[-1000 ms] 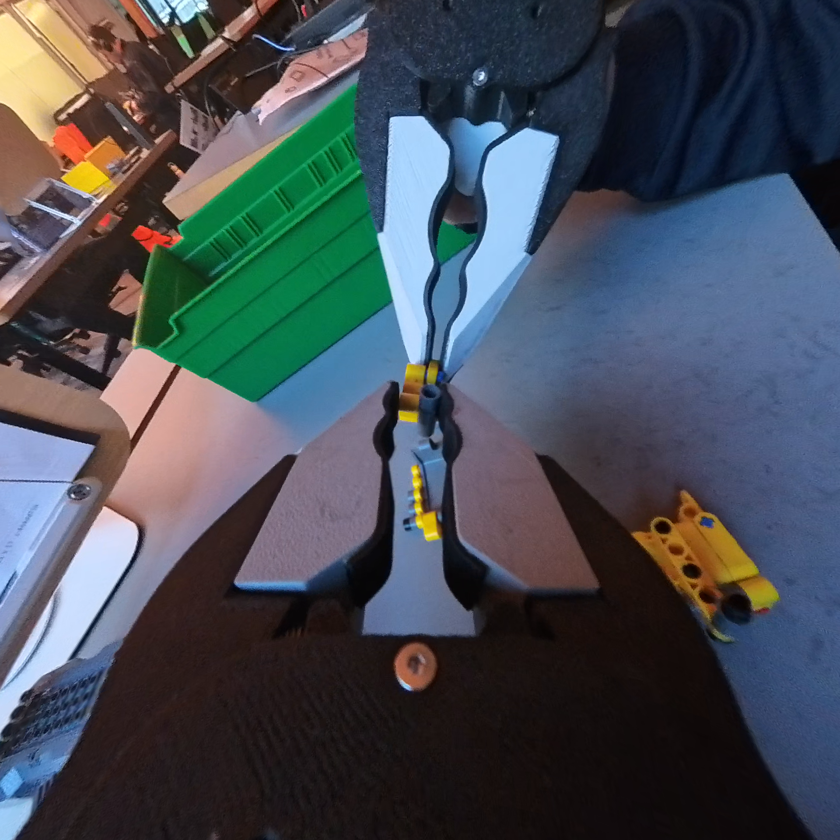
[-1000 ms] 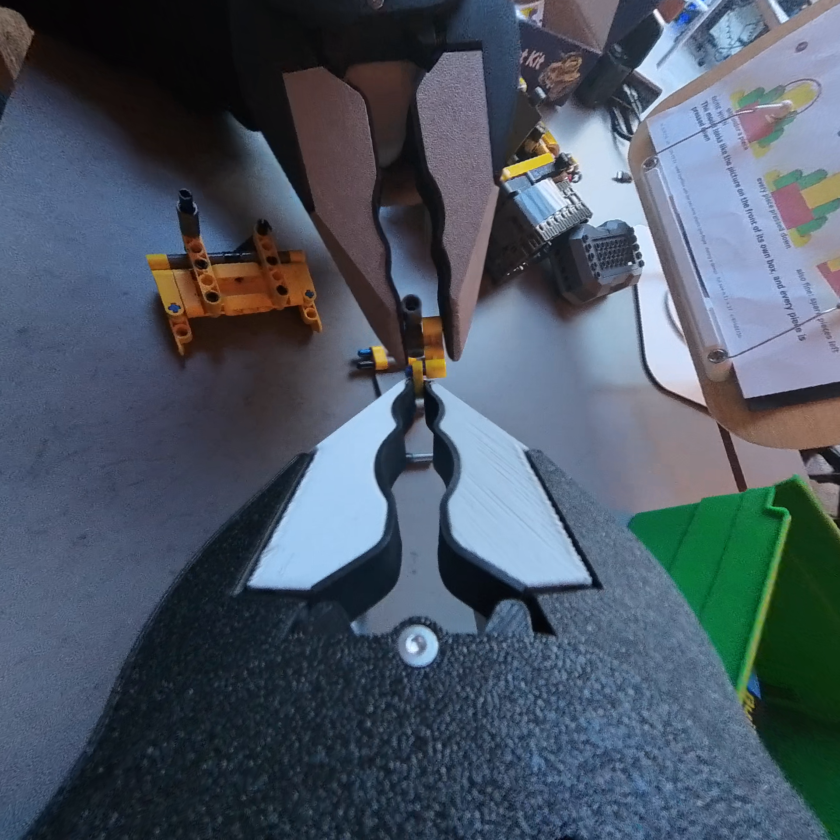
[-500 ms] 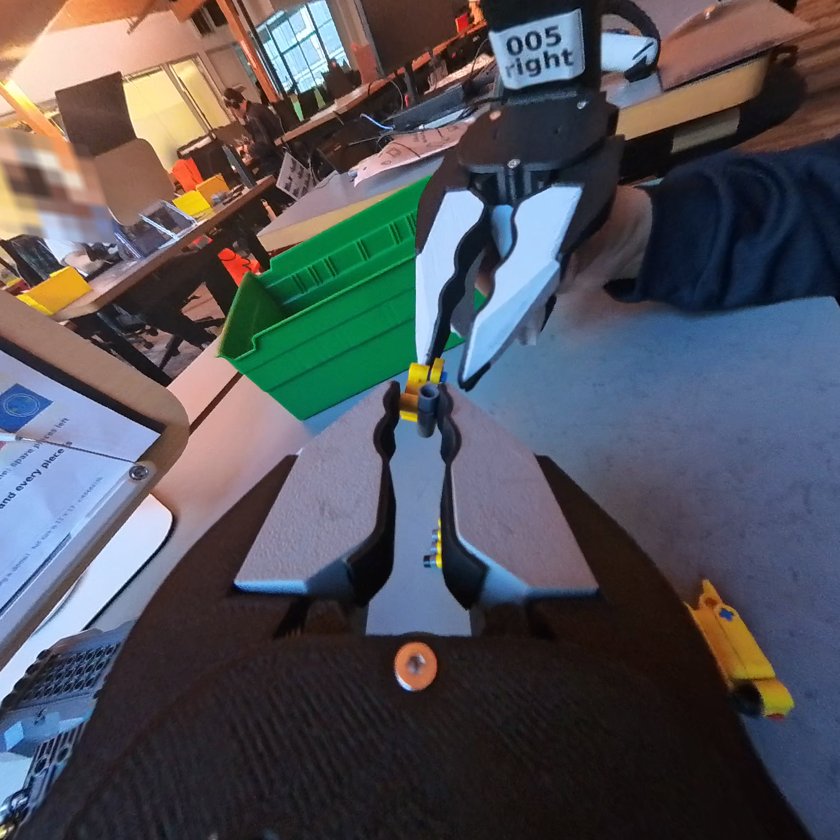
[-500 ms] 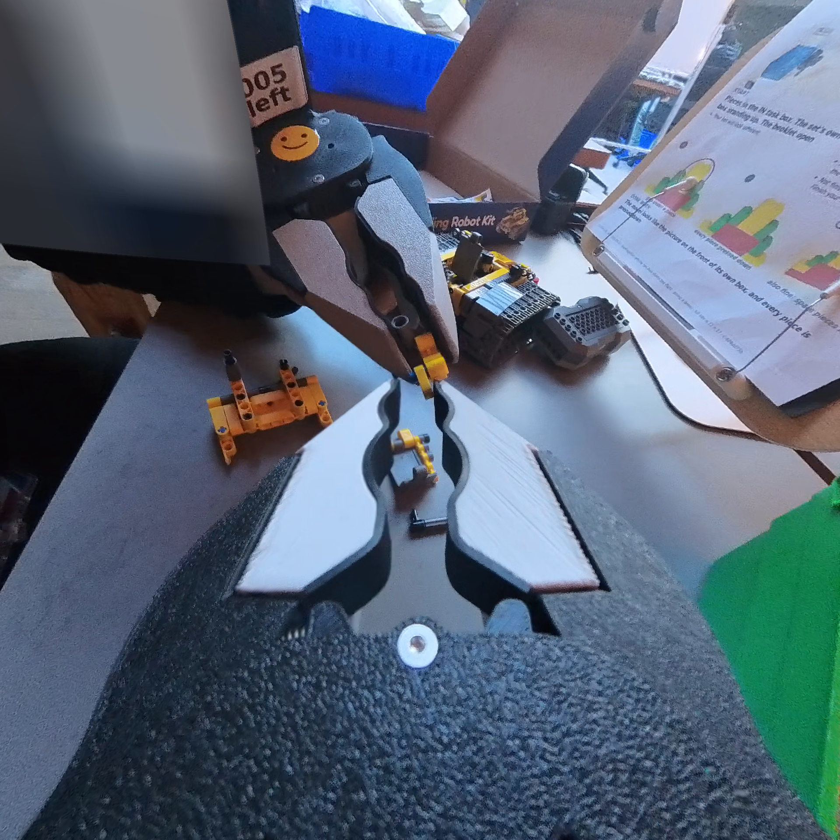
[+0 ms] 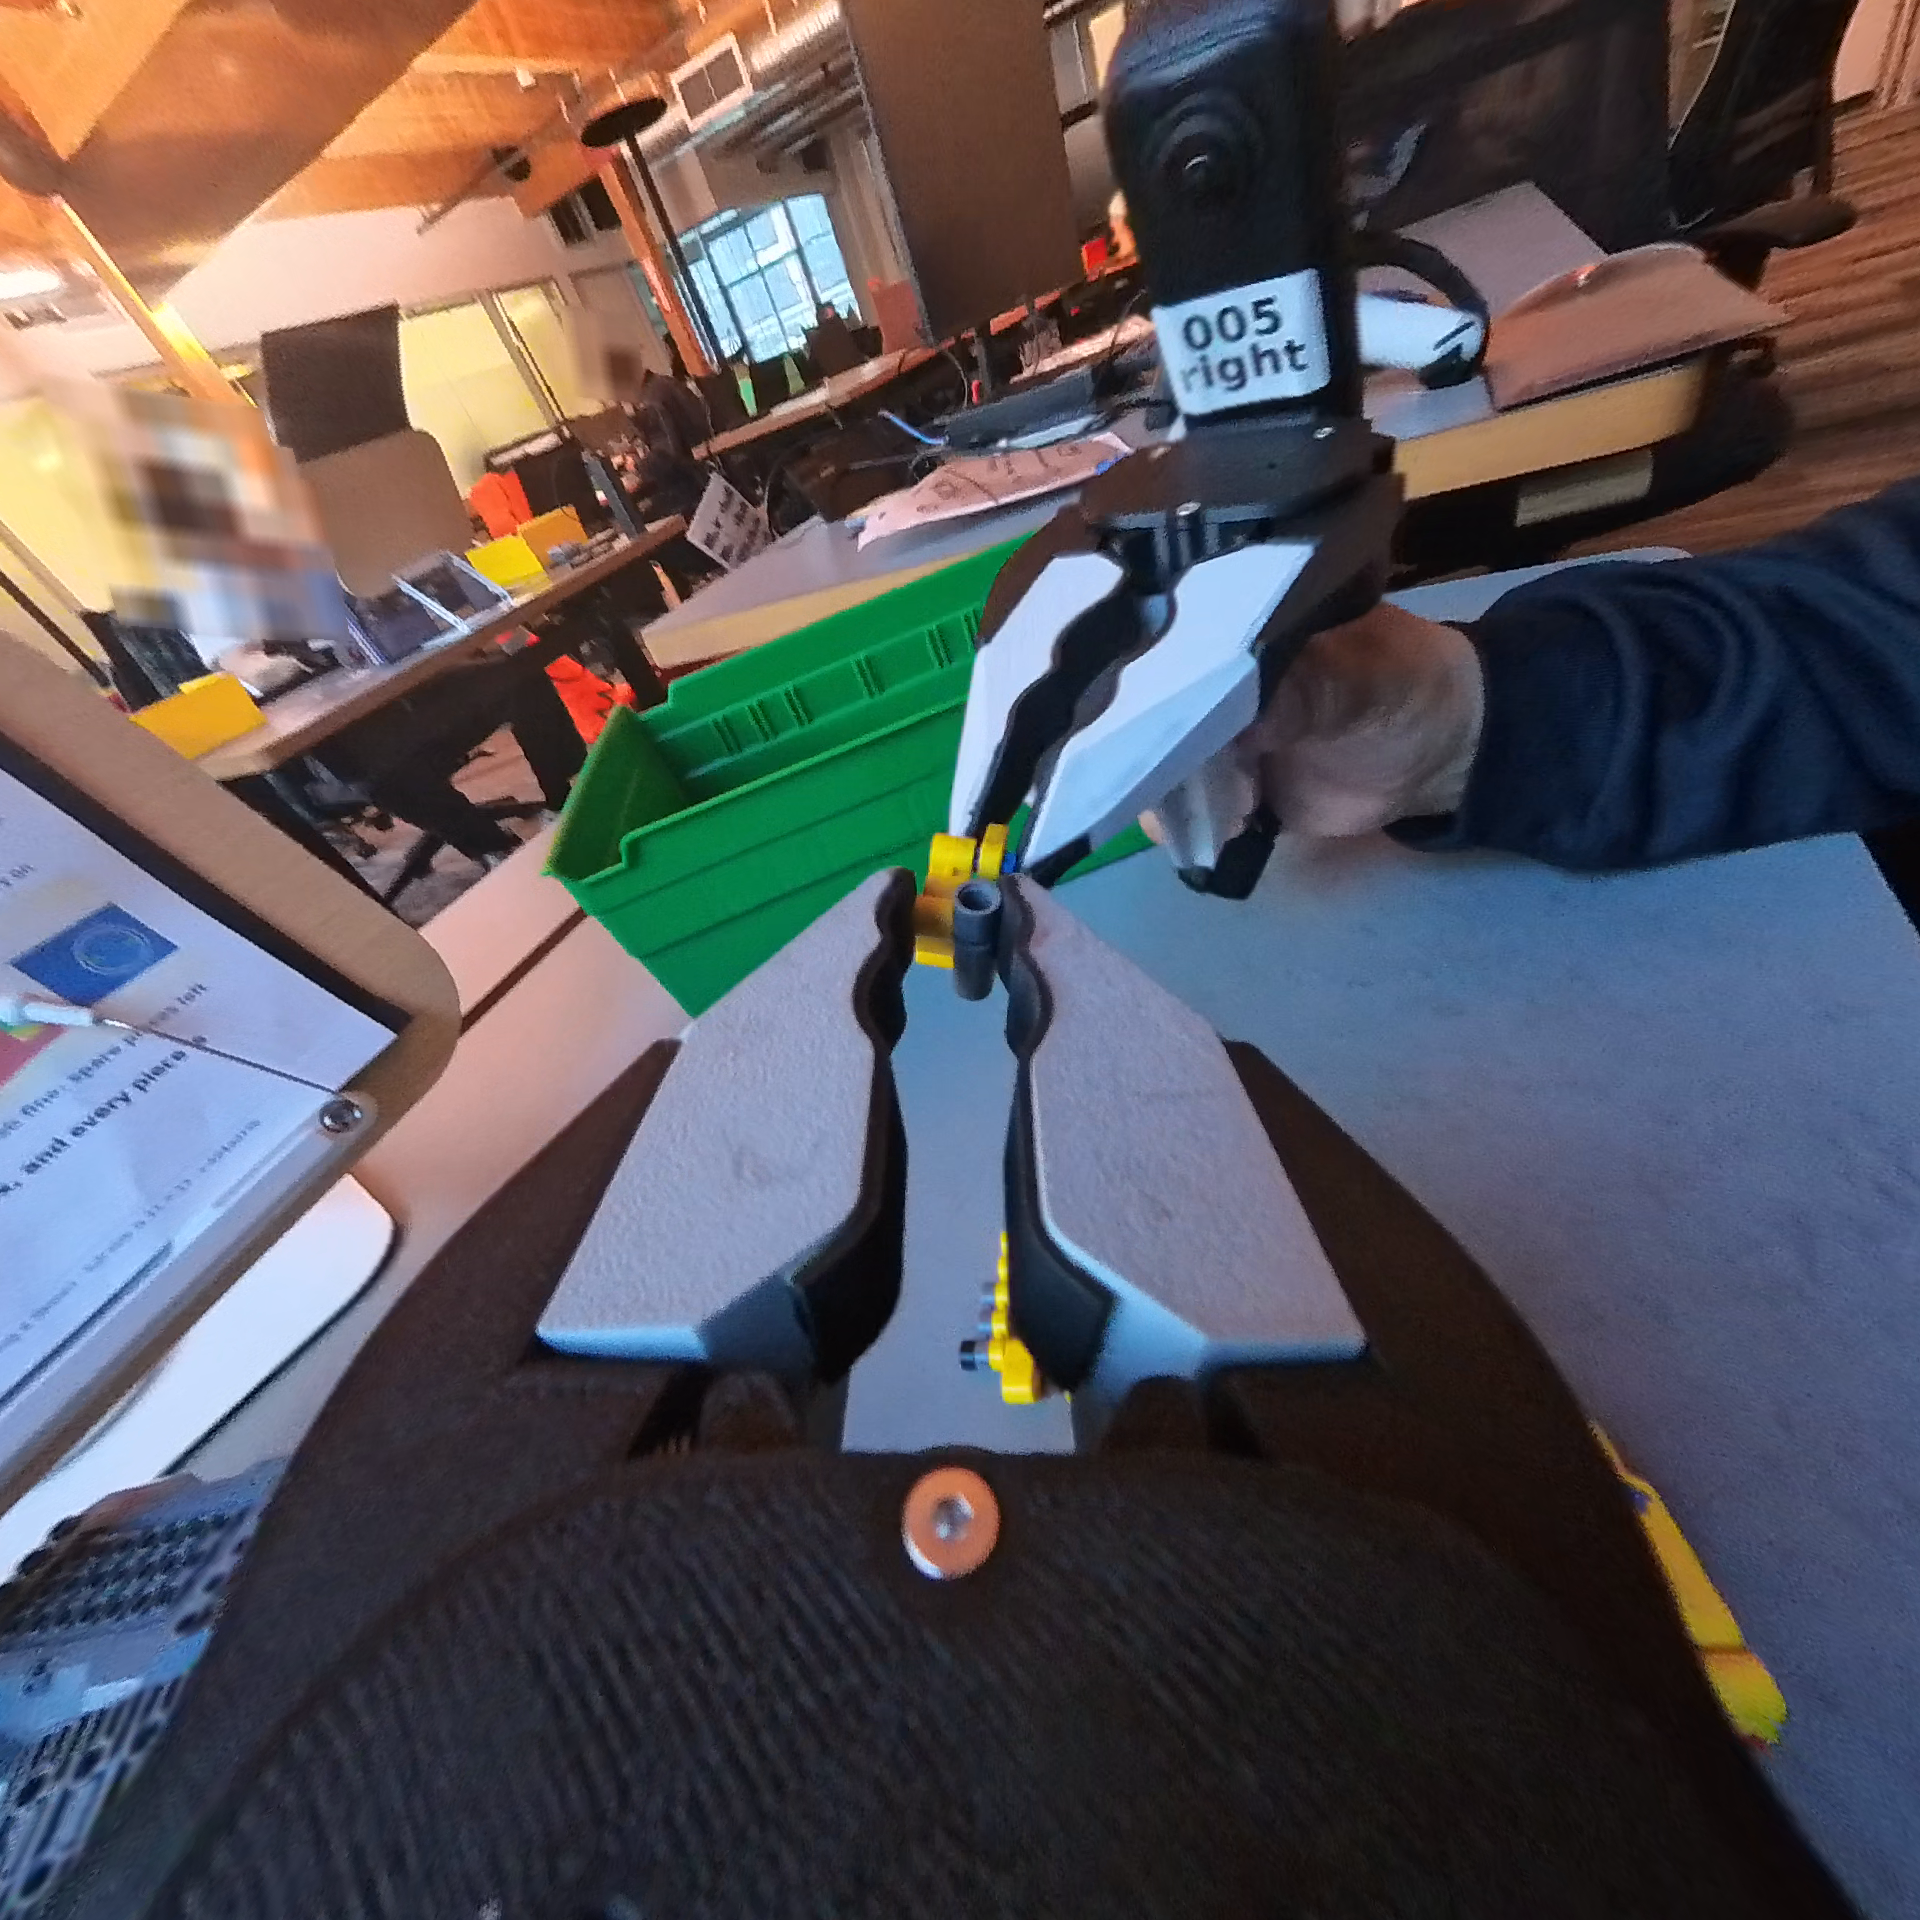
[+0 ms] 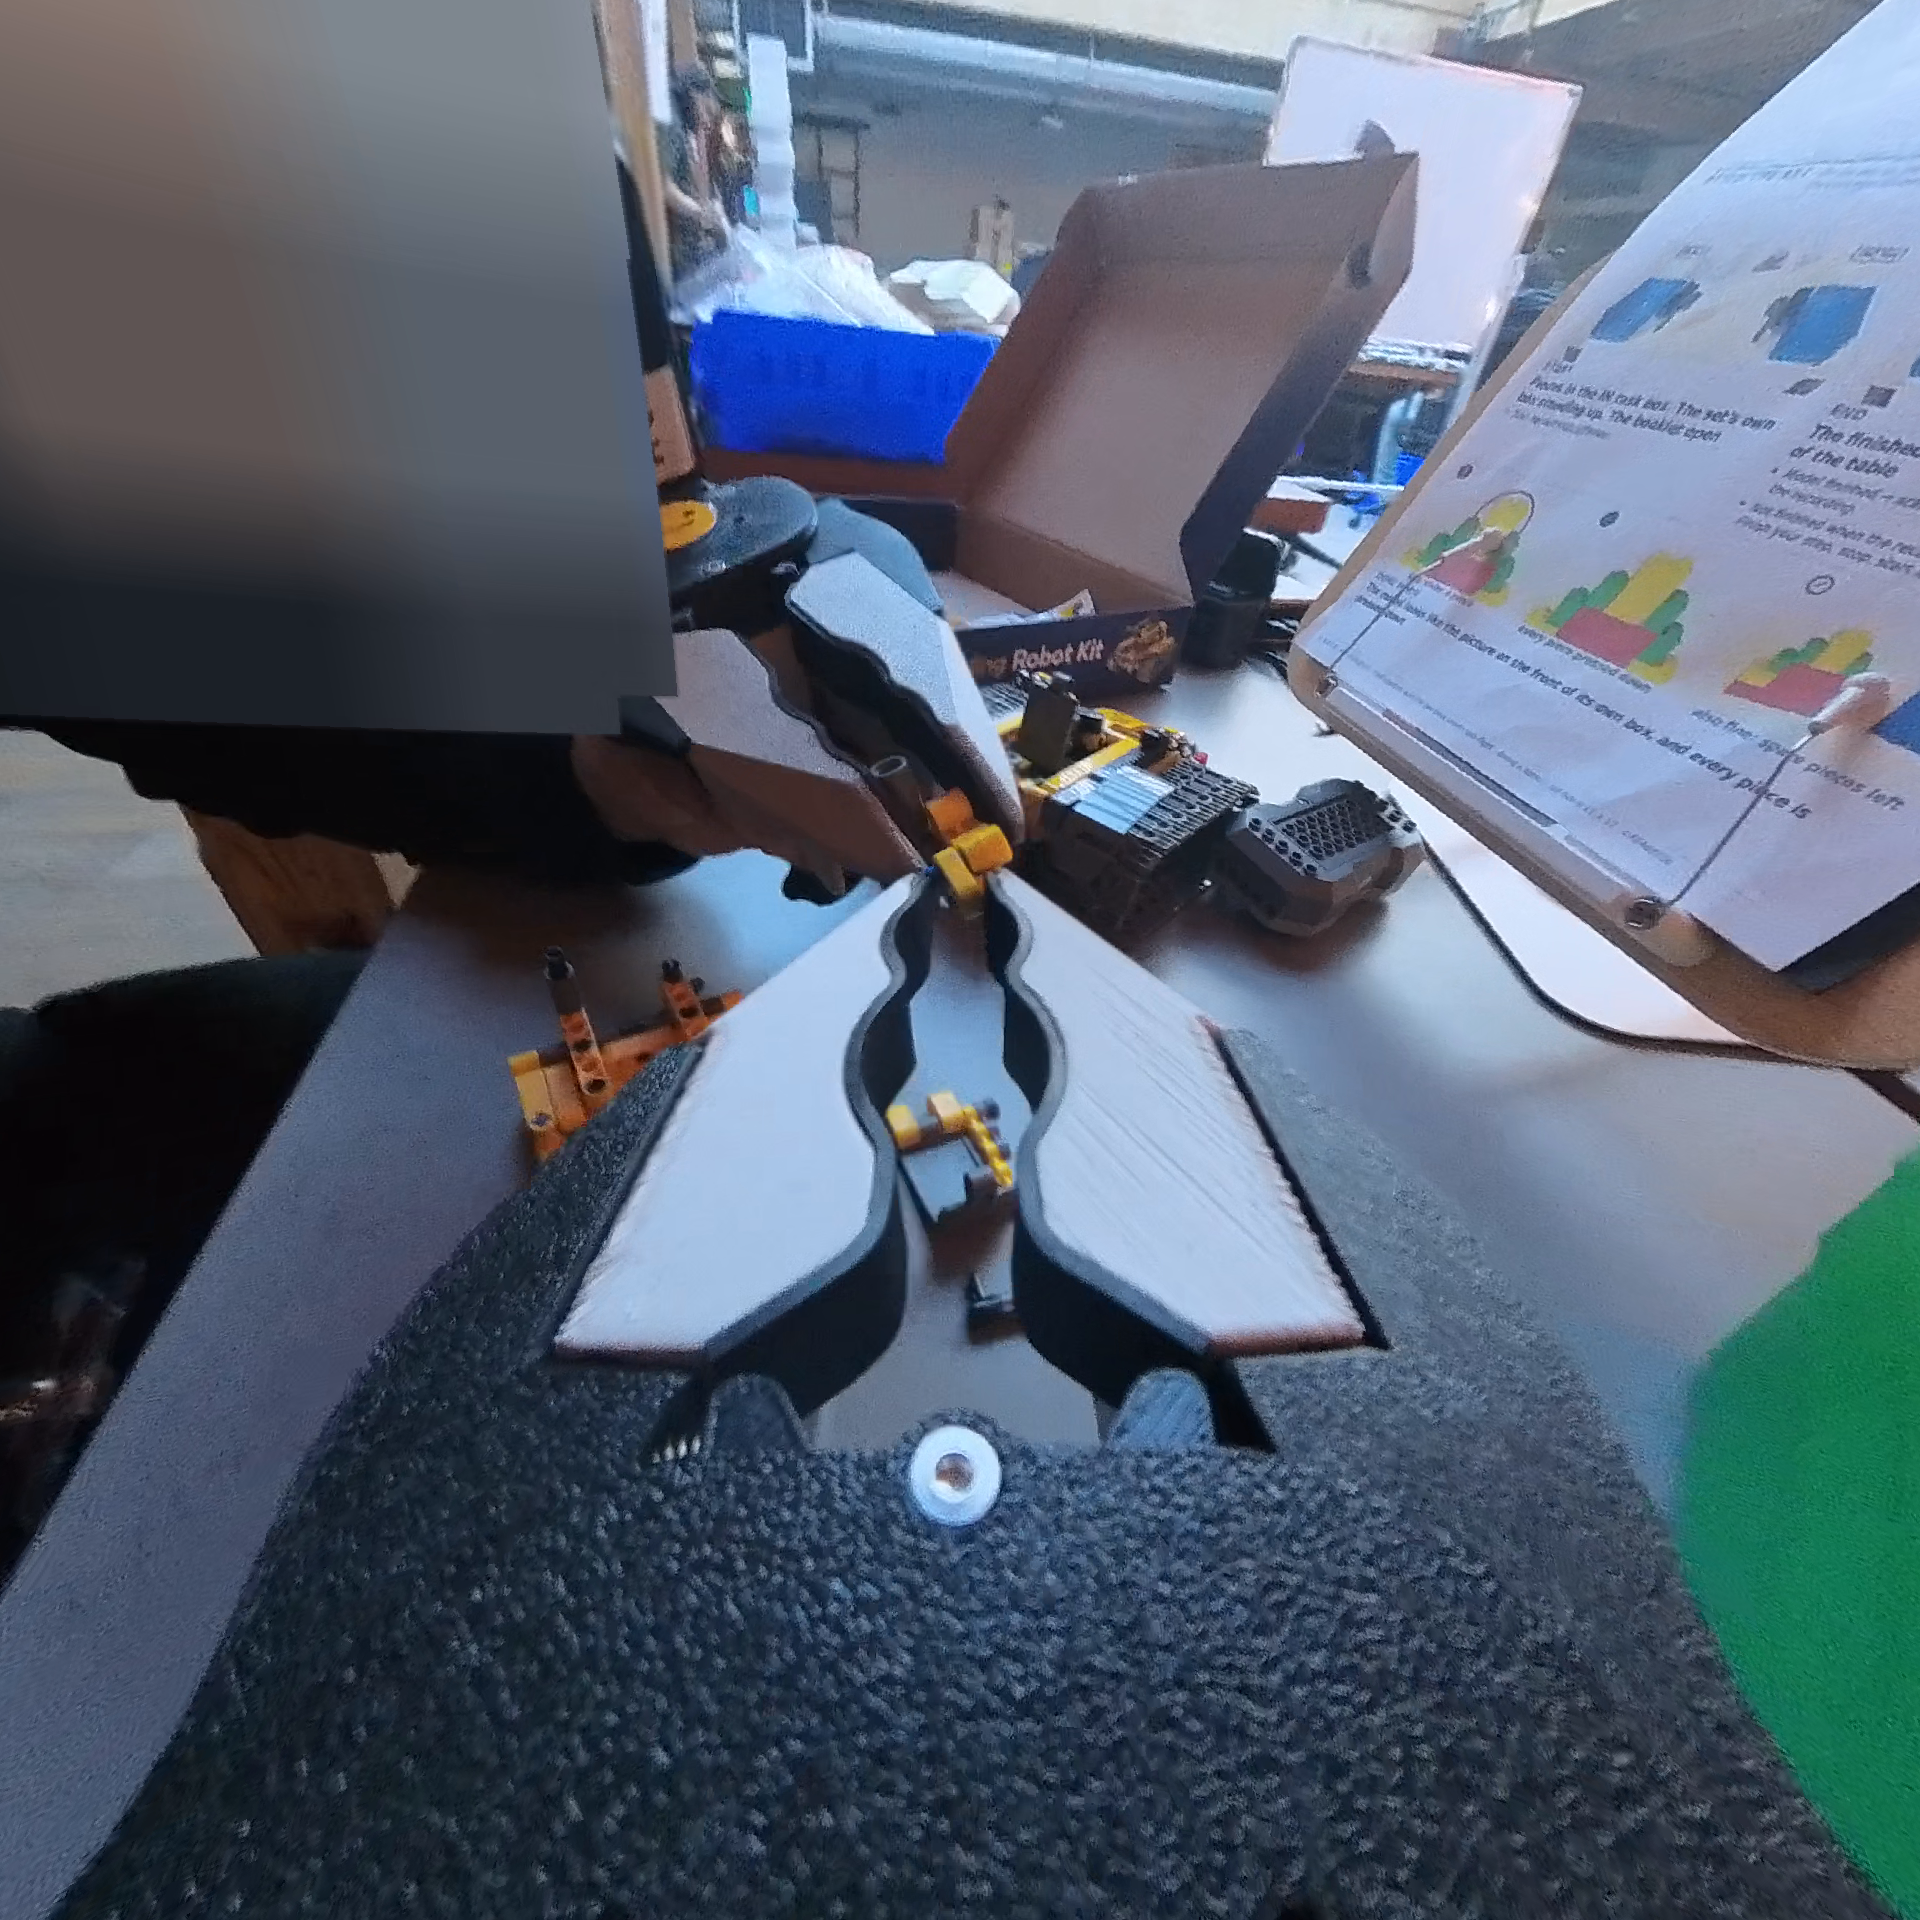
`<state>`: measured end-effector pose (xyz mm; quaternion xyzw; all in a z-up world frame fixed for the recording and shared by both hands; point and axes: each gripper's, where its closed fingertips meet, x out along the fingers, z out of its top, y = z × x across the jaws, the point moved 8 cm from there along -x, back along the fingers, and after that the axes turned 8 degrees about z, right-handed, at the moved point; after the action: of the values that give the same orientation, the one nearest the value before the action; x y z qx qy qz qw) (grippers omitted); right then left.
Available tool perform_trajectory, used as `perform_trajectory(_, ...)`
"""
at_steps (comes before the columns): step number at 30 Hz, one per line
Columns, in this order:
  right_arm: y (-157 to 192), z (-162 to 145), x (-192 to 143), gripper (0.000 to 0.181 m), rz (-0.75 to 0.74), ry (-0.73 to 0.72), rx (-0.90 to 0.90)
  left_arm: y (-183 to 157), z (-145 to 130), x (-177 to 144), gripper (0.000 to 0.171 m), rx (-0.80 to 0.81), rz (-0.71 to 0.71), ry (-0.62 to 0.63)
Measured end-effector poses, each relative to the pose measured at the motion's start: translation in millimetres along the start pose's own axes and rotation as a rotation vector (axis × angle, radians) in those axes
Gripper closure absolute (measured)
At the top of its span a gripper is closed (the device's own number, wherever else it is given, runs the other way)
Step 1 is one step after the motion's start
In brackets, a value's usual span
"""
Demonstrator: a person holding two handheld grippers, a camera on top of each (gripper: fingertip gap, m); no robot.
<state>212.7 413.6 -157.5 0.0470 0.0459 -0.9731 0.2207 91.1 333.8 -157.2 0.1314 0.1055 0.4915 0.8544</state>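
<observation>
Holding a small yellow and grey piece [image 5: 961, 920] above the counter [image 5: 1507, 1091], the left tool [image 5: 958, 914] has its two fingers pressed on the grey tube and on the yellow part beside it. The right tool [image 6: 956, 902] meets this piece from the opposite side. Its tips are at the far yellow end, and its fingers stand a little apart. Whether they pinch the piece or only touch it, I cannot tell.

Right under the piece, on the counter, lie a yellow and black part [image 6: 951, 1132] and a short black pin [image 6: 987, 1294]. In the right wrist view a yellow frame [image 6: 582, 1060] with upright pins lies to the left of the piece. To the right of the piece and a little beyond it are a black and yellow vehicle model [image 6: 1122, 821] and a dark grey block [image 6: 1320, 857]. A board with a printed sheet [image 6: 1662, 582] leans over that side.

Farther behind the piece in this view stands an open cardboard box [image 6: 1174, 416], and beyond it a blue bin [image 6: 831, 384]. In the left wrist view a green bin [image 5: 790, 790] stands behind the piece, and a hand [image 5: 1361, 727] in a dark sleeve holds the right tool.
</observation>
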Motion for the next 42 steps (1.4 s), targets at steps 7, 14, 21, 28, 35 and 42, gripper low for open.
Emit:
perform_trajectory(7,6,13,1,0.176,-0.068,-0.041,-0.017,0,11,-4,0.159,0.013,0.074,-0.063)
perform_trajectory(14,11,25,4,0.176,-0.197,-0.072,-0.02,0,18,-6,0.16,0.025,0.195,-0.114)
perform_trajectory(21,24,30,11,0.177,-0.427,0.145,-0.313,5,14,-2,0.159,-0.032,0.187,-0.101)
perform_trajectory(28,16,12,8,0.175,-0.331,0.441,-0.377,1,-5,9,0.16,0.06,0.07,0.089)
perform_trajectory(35,17,-1,14,0.174,-0.355,0.518,-0.532,0,-11,12,0.161,0.002,0.069,0.165)
perform_trajectory(42,12,-10,32,0.181,-0.322,0.546,-0.497,-18,11,16,0.167,0.061,0.105,0.061)
